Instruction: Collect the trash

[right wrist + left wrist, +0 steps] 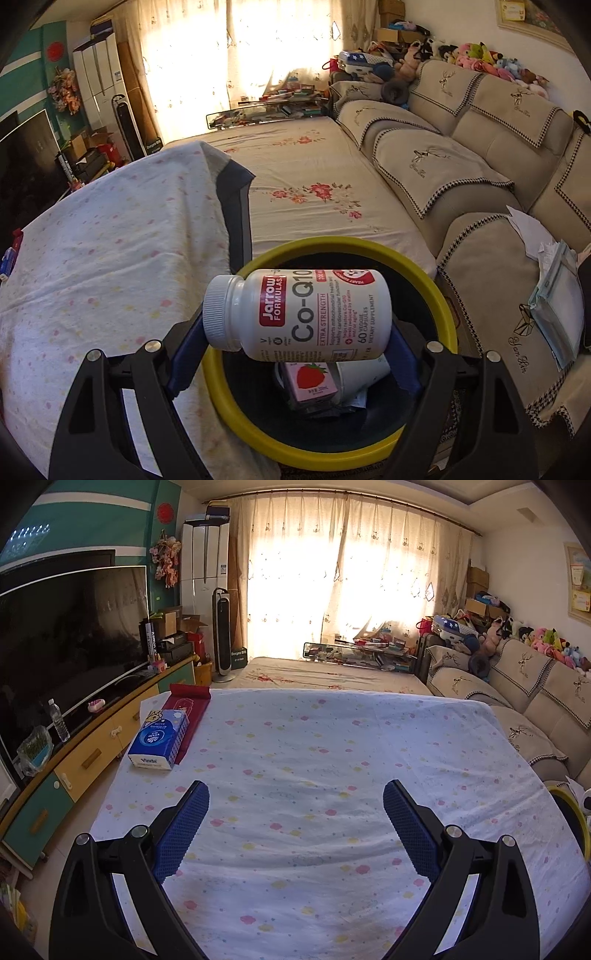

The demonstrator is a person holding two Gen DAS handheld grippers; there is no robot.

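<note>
Surface (332,760): covered with a flower-print cloth; tissue box (159,740) and red pouch (186,716) at its far left edge.
Bin (448,295): dark, yellow-rimmed, standing between surface and sofa (461,155); holds a strawberry carton (310,380) and a paper cup (364,373).
Supplement bottle (299,314): white, lying sideways above the bin mouth, clamped in the right gripper (295,354).
Left gripper (295,805): jaws wide, nothing between them, hovering over the cloth.
</note>
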